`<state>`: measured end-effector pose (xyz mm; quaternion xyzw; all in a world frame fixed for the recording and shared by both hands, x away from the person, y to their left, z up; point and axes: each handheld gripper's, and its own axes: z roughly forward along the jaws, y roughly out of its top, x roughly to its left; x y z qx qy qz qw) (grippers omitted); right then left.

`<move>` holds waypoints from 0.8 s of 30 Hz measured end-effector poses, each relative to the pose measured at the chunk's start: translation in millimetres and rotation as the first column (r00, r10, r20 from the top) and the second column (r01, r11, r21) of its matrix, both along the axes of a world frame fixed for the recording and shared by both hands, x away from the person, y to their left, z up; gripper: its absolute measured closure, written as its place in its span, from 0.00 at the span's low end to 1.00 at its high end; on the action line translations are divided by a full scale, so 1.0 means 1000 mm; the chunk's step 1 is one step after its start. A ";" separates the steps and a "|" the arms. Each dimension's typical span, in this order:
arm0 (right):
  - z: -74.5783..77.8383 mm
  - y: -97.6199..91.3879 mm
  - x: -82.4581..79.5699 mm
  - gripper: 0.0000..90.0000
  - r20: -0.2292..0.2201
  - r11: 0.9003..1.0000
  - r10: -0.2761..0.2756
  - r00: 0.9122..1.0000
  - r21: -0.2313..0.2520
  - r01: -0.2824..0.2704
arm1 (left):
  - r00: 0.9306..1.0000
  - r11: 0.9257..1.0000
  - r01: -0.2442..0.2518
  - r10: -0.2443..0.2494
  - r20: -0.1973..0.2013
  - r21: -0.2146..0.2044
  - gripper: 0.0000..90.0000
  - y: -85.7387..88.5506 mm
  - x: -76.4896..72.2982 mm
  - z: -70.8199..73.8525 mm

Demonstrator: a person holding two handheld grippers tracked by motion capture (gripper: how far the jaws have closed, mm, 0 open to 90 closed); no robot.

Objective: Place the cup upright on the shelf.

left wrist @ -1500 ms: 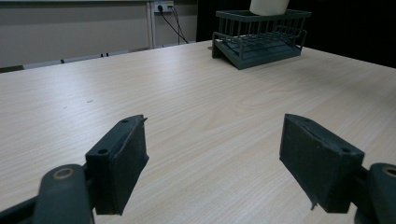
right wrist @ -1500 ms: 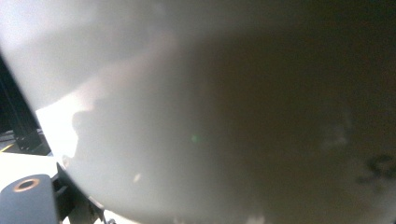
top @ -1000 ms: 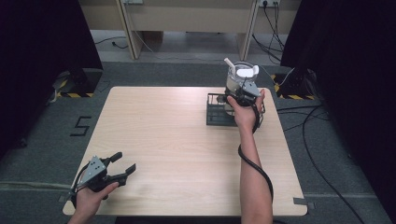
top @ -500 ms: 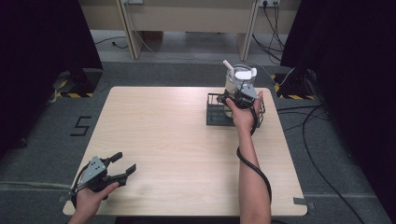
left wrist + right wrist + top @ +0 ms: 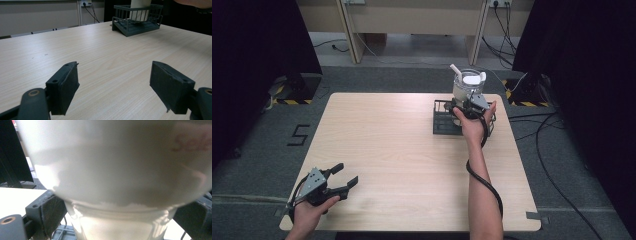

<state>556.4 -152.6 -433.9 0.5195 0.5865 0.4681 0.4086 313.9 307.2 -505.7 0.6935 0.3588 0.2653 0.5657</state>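
Observation:
A white cup (image 5: 468, 86) with a lid and a straw stands upright at the black wire basket (image 5: 443, 125) on the far right of the table; its base shows through the basket bars (image 5: 140, 9). My right gripper (image 5: 466, 101) is shut on the cup, and the right gripper view has a jaw pressed to each side of the cup wall (image 5: 112, 170). Whether the cup rests on the basket floor I cannot tell. My left gripper (image 5: 347, 173) is open near the front left corner, with bare tabletop between its pads (image 5: 65, 85).
The light wooden table (image 5: 402, 150) lies between the two hands. The basket (image 5: 135, 23) stands close to the far right edge. Cables run over the floor on the right, and dark curtains hang on both sides.
The right hand and the cup have barely shifted over the basket. The left gripper has stayed where it was, open.

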 end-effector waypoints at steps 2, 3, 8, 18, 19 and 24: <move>0.001 0.000 -0.002 0.08 0.001 1.000 -0.006 1.000 -0.004 0.006 | 1.000 1.000 0.000 0.000 0.000 0.002 0.25 0.000 0.000 0.000; 0.002 -0.001 -0.003 0.08 0.001 1.000 -0.004 1.000 -0.004 0.004 | 1.000 1.000 0.001 -0.001 0.001 0.003 0.25 0.000 0.000 0.000; 0.006 -0.001 -0.011 0.08 0.005 1.000 -0.003 1.000 -0.001 0.003 | 1.000 1.000 0.003 -0.003 0.003 0.004 0.25 0.000 0.000 0.001; 0.008 -0.002 -0.024 0.08 -0.007 1.000 0.004 1.000 0.001 -0.004 | 1.000 1.000 0.005 -0.005 0.007 0.005 0.25 0.000 -0.001 0.001; 0.008 -0.003 -0.025 0.08 -0.007 1.000 0.005 1.000 0.001 -0.005 | 1.000 1.000 0.005 -0.005 0.008 0.005 0.25 0.000 -0.001 0.001; 0.011 -0.004 -0.032 0.09 -0.007 1.000 0.007 1.000 0.009 -0.007 | 1.000 1.000 0.004 -0.004 0.008 0.007 0.25 0.000 -0.001 0.002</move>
